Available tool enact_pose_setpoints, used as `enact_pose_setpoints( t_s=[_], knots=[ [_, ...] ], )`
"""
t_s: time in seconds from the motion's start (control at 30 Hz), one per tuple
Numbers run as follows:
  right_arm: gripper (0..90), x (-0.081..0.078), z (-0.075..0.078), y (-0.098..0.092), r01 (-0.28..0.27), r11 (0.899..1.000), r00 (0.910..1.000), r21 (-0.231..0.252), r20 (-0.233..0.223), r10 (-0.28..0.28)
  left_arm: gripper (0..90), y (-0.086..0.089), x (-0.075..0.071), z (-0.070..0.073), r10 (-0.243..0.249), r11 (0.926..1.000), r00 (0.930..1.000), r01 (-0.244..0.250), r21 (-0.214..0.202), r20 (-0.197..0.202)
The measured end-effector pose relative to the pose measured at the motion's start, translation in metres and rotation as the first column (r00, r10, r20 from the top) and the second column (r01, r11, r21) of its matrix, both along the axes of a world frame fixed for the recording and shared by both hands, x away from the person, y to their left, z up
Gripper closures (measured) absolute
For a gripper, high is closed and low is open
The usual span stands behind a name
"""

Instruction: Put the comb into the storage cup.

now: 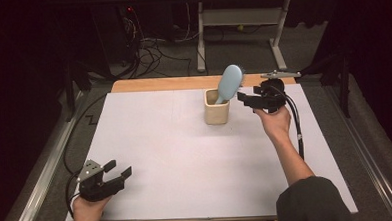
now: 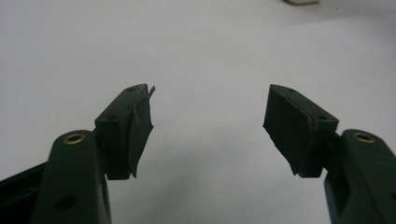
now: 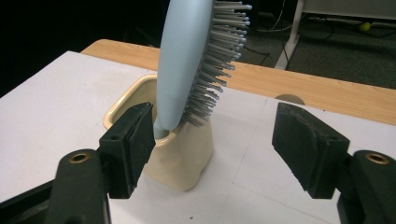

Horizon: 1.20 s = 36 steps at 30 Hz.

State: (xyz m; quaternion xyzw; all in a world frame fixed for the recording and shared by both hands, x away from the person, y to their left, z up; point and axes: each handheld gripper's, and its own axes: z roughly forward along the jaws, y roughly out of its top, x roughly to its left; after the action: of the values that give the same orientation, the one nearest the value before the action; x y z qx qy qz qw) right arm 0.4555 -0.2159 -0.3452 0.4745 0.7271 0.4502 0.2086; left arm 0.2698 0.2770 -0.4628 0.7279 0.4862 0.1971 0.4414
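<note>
Right gripper [image 1: 243,99] hovers just beside the cream square cup [image 1: 217,107] in the high view, jaws parted and holding nothing, its tips close to the light blue hairbrush [image 1: 229,83] that stands handle-down in the cup and leans toward it. That cup sits on the white table sheet [image 1: 176,156] toward the far edge, right of middle. At the near left corner the left gripper [image 1: 118,169] rests low over the sheet, well apart from the cup, its jaws wide and empty. Left gripper view: both pads spread over bare white sheet [image 2: 205,56], nothing between them. Right gripper view: the brush [image 3: 187,65] rises from the cup [image 3: 180,161] with bristles [image 3: 219,60] facing right; the left pad [image 3: 135,140] overlaps the cup's rim, whether touching I cannot tell, while the other pad stands clear.
</note>
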Motion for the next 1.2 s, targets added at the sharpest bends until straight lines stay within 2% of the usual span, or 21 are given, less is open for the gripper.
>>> enact_pose_setpoints(
  t_s=[0.23,0.57,1.2],
  knots=[
    [30.2,-0.004,0.0,-0.002,-0.01,1.0,1.0,-0.018,-0.001,0.01,33.0,0.001,0.0,0.0,0.003,1.0,1.0,-0.003,-0.004,-0.001],
    [30.1,-0.013,0.004,-0.005,-0.026,1.0,0.9994,0.0,0.024,0.026,33.0,0.001,0.001,0.001,0.004,1.0,1.0,-0.004,-0.006,0.005],
    [30.2,-0.031,-0.001,-0.021,-0.005,1.0,0.9998,-0.002,0.017,0.005,33.0,0.002,0.001,0.001,0.006,0.9997,1.0,-0.006,-0.022,0.001]
  ],
)
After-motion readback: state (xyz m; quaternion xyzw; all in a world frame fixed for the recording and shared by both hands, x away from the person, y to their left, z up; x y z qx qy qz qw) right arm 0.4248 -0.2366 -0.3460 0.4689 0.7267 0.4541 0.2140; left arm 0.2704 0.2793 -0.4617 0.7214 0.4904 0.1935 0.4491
